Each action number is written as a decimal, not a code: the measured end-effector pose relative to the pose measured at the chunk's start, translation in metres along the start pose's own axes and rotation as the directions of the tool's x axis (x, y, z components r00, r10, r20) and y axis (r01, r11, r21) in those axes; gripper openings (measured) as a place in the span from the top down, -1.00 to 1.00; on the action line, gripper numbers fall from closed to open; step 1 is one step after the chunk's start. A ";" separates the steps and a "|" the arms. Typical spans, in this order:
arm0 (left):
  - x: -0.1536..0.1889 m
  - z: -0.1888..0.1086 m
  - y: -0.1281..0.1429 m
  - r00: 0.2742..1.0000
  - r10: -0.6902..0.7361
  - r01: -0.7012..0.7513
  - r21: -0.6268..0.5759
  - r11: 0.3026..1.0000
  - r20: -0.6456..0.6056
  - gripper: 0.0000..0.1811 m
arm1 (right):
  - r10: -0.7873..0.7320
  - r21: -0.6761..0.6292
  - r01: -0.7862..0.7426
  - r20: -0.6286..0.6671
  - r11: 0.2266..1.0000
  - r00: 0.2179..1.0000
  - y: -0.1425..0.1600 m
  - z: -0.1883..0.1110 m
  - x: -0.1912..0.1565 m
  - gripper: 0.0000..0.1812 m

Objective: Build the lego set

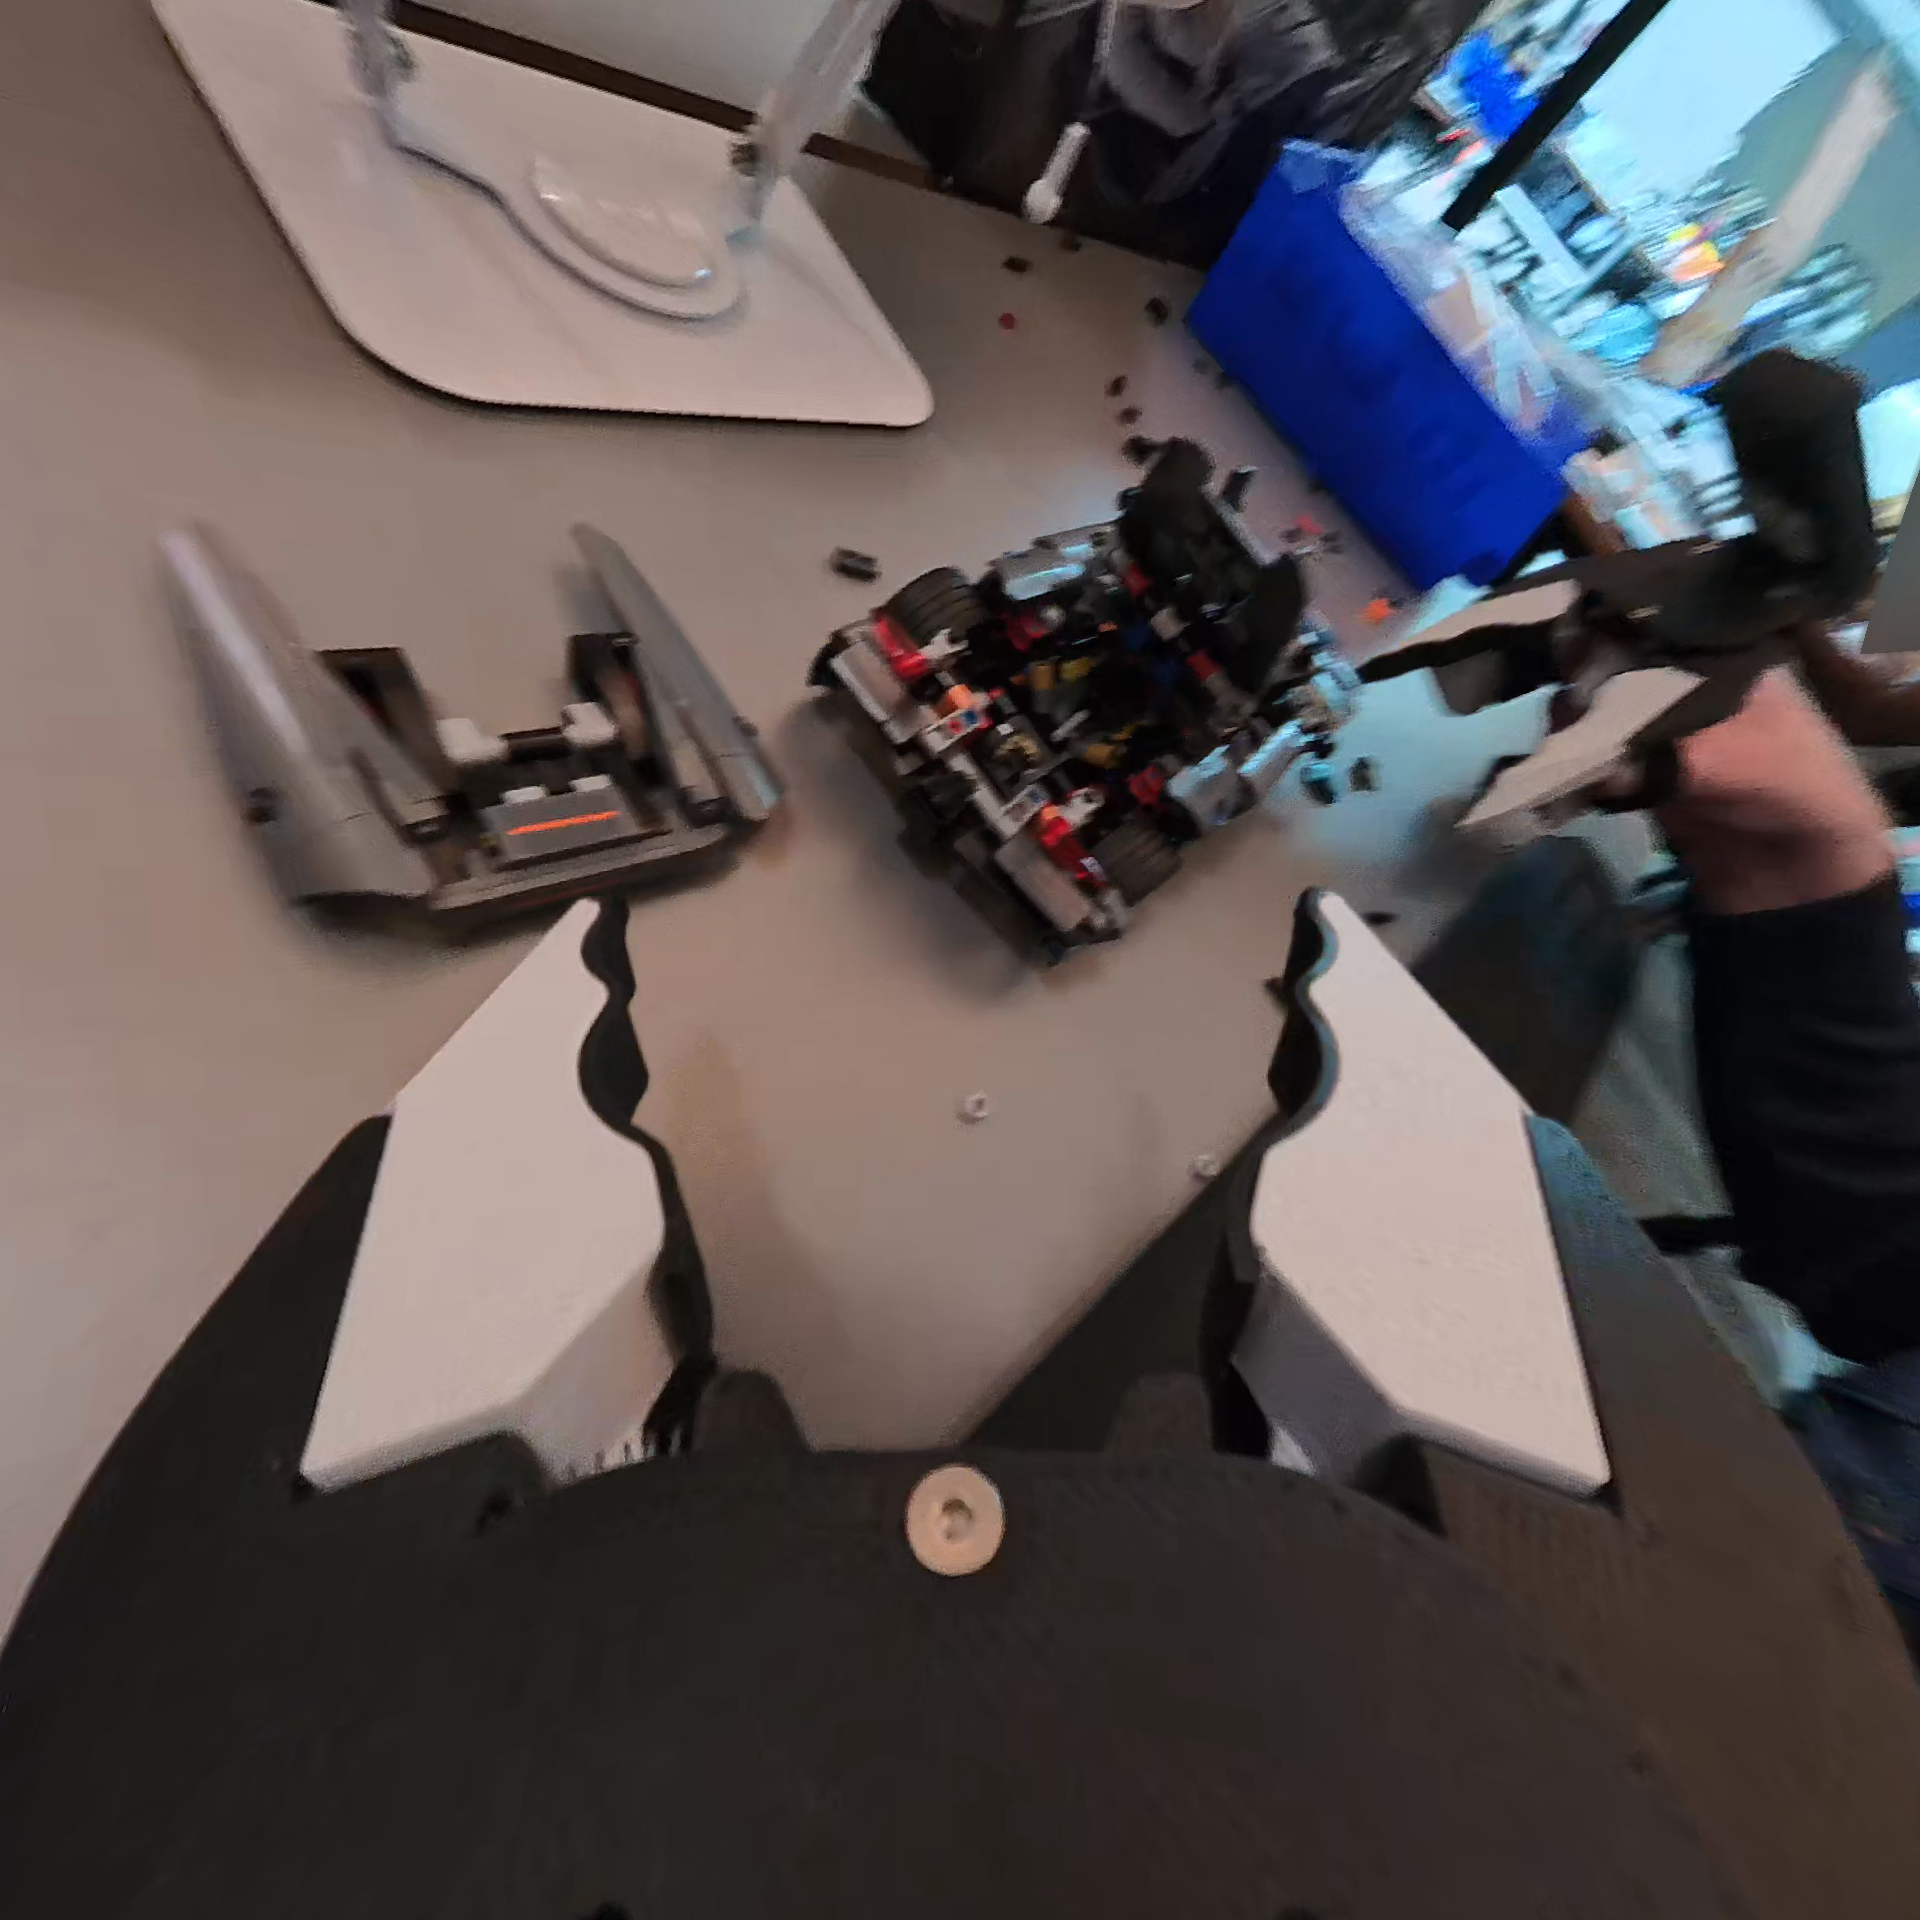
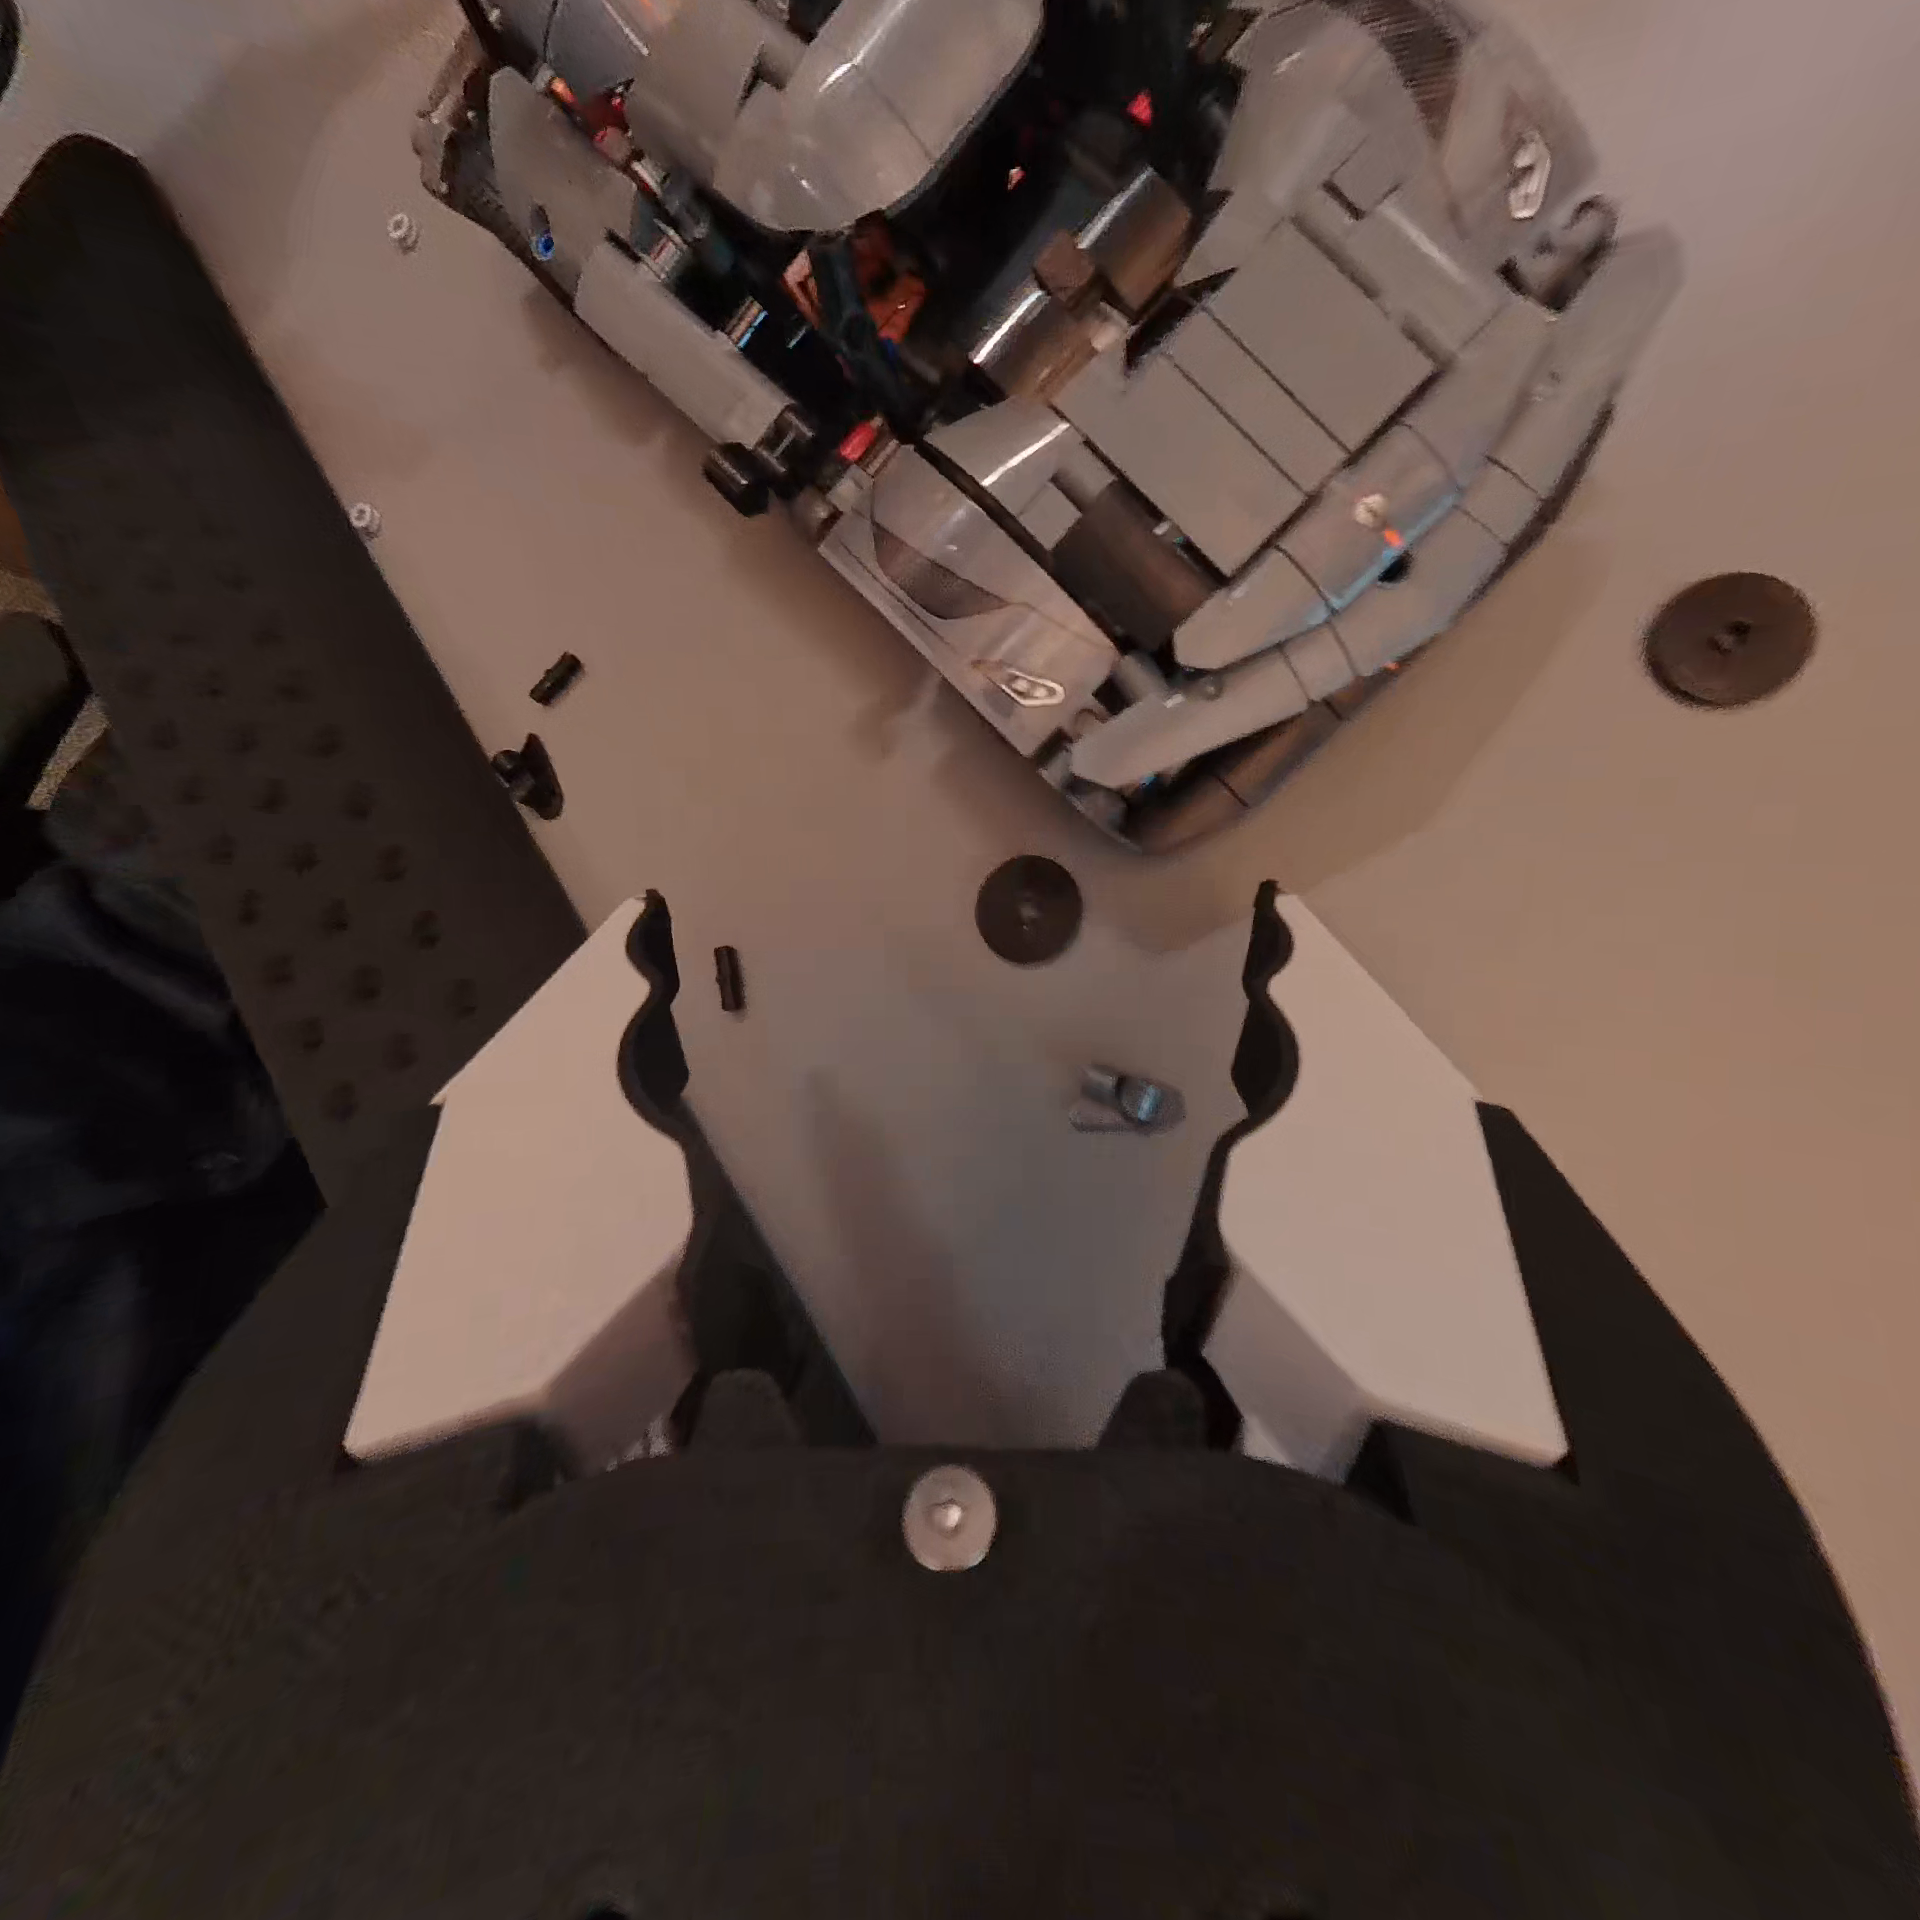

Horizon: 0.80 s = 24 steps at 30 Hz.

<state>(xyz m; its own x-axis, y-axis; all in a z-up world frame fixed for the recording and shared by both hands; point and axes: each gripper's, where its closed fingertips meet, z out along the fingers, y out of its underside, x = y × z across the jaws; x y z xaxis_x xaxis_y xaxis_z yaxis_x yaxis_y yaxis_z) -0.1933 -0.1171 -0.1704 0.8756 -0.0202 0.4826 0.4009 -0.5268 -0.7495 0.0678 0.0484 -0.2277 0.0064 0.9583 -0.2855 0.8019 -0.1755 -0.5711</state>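
The grey car body [image 2: 1091, 416] is cut off by the top edge, blurred.

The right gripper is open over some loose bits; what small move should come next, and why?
Probably lower the right gripper onto the small grey piece and close. Its jaws are open and empty, and that piece lies loose on the table between the fingers, near the grey car.

White monitor stand base [image 1: 540, 260] on grey table [image 1: 156, 468], far side. Blue bin [image 1: 1351, 353] at table's edge. Black perforated chair seat [image 2: 239, 665] beside table.
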 end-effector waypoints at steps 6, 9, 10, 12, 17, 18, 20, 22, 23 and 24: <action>-0.057 -0.019 0.006 0.939 0.131 -0.121 -0.052 0.991 0.318 -0.49 | 0.015 -0.002 -0.017 -0.318 1.000 0.948 0.023 -0.027 0.081 -0.35; -0.093 -0.022 0.007 0.848 0.246 -0.217 -0.116 0.969 0.469 -0.70 | 0.026 -0.008 -0.032 -0.414 0.999 0.910 0.033 -0.023 0.115 -0.45; -0.102 -0.021 0.010 0.823 0.270 -0.230 -0.141 0.963 0.500 -0.73 | 0.031 0.007 -0.031 -0.422 0.999 0.906 0.033 -0.019 0.122 -0.57; -0.110 -0.010 0.022 0.834 0.263 -0.200 -0.178 0.963 0.486 -0.74 | 0.060 0.047 -0.046 -0.373 0.998 0.926 0.030 -0.011 0.123 -0.63; -0.135 -0.005 0.050 0.823 0.235 -0.109 -0.263 0.959 0.518 -0.75 | 0.073 0.067 -0.052 -0.375 0.996 0.924 0.033 -0.013 0.127 -0.71; -0.135 -0.005 0.050 0.824 0.234 -0.109 -0.261 0.959 0.517 -0.74 | 0.074 0.066 -0.053 -0.378 0.996 0.923 0.033 -0.014 0.127 -0.71; -0.135 -0.006 0.050 0.823 0.237 -0.110 -0.264 0.958 0.516 -0.74 | 0.056 0.061 -0.036 -0.377 0.998 0.925 0.032 -0.015 0.125 -0.65; -0.136 -0.006 0.050 0.822 0.235 -0.108 -0.263 0.959 0.518 -0.74 | 0.059 0.074 -0.033 -0.372 0.997 0.926 0.032 -0.014 0.122 -0.60; -0.136 -0.006 0.050 0.822 0.235 -0.107 -0.264 0.958 0.519 -0.74 | 0.057 0.076 -0.030 -0.381 0.997 0.923 0.032 -0.015 0.123 -0.60; -0.136 -0.006 0.050 0.822 0.236 -0.108 -0.264 0.958 0.518 -0.74 | 0.069 0.085 -0.039 -0.384 0.996 0.921 0.033 -0.016 0.125 -0.62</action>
<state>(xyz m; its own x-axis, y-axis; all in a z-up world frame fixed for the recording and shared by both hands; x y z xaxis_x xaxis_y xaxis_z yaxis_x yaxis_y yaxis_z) -0.2940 -0.1460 -0.2708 0.9540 0.2994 -0.0144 0.2184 -0.7274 -0.6506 0.1043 0.1660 -0.2698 0.2908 0.9568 -0.0064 0.7477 -0.2314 -0.6225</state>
